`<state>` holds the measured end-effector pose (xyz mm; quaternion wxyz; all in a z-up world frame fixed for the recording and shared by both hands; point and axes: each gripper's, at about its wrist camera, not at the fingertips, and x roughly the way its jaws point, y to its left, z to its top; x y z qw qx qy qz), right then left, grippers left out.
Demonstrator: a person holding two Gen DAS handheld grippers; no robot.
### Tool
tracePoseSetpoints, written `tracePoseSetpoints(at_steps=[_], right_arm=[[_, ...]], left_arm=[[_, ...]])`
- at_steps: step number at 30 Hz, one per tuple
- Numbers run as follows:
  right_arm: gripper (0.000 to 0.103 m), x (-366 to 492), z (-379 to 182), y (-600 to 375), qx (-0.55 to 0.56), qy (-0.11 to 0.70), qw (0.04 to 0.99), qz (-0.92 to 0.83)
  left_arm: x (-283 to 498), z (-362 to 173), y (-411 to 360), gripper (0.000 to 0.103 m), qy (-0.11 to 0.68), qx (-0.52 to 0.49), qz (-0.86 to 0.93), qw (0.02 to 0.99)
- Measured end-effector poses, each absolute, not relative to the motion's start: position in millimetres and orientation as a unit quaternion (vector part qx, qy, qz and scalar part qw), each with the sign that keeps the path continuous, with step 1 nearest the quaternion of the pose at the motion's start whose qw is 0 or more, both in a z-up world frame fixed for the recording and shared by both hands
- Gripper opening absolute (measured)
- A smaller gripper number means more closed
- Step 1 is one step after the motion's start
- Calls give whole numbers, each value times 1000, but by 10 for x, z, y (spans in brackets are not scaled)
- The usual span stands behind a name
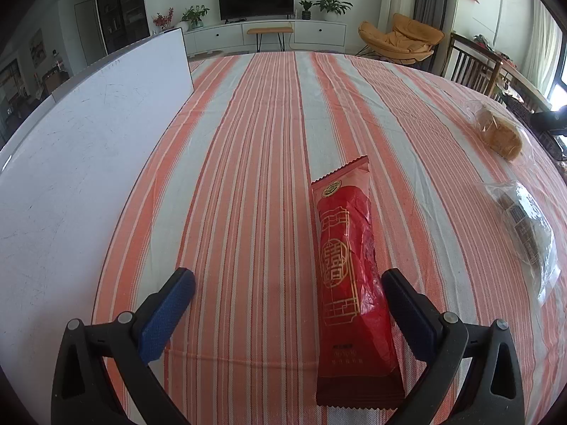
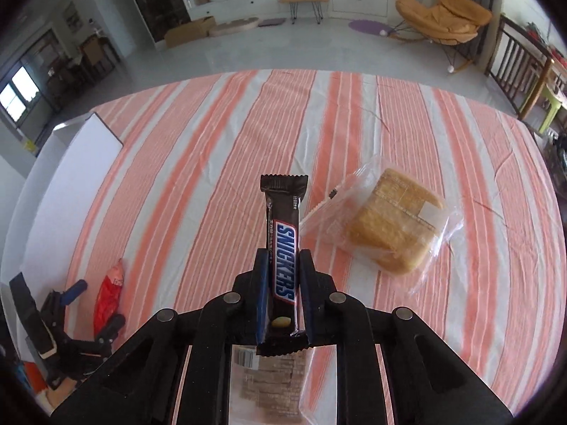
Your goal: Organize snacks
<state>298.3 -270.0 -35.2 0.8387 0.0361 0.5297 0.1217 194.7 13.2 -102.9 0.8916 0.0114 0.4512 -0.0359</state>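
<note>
Snickers bar (image 2: 282, 258), dark wrapper, clamped tight in the right tool (image 2: 282, 265), up off the tabletop (image 2: 219, 163). Long way of the bar pointing straight ahead, same way as the two tool fingers, with the far end sticking out past the tips.

Red snack pack (image 1: 349, 255) flat on the striped cloth, lying between the wide-apart fingers of the left tool (image 1: 288, 283), close by the right finger, not squeezed yet. Long and thin, pointing away from the tool, so a simple squeeze across the short way looks enough. Left hand much nearer to this one.

White box (image 1: 88, 148) off to the left side, likely the place for the snacks, though not sure. From the right tool, away to the left and a bit farther off, so a sideways trip with the bar seems next.

Bag of yellow cake (image 2: 393, 226) on the cloth just right of the bar, a little ahead. Clear pack with something dark inside (image 1: 528, 230) near the right edge.

Right view only: the Snickers bar and the left tool (image 2: 95, 304) seen small at the lower left. Left view only: the gold pattern on the red pack and the open gap around it.
</note>
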Motion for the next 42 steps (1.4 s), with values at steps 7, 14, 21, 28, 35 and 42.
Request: tracePoseSetpoints(at_steps=[7,14,21,28,35,42], right_arm=[[17,2234,-687,-3381,27,566,823,35],[38,1721,-1123,-3544,37,493,869,14],[77,1450,-1255,-3491,1,434,901,-11],[87,1471,-1288,-3589,17,434,900,-21],[91,1477,-1306,-3578,15,436,900,-18],[92,1477,-1306,-3578,15,436,900,-18]], left_arm=[[1948,-1030,131,103,451,11,-36,892],[1947,-1030,132,103,451,11,-36,892],[1949,-1030,132,103,451,11,-36,892],[1948,-1029,132,103,451,11,-36,892],[1946,-1028,132,103,451,11,-36,892],[1946,-1028,132,103,451,11,-36,892]])
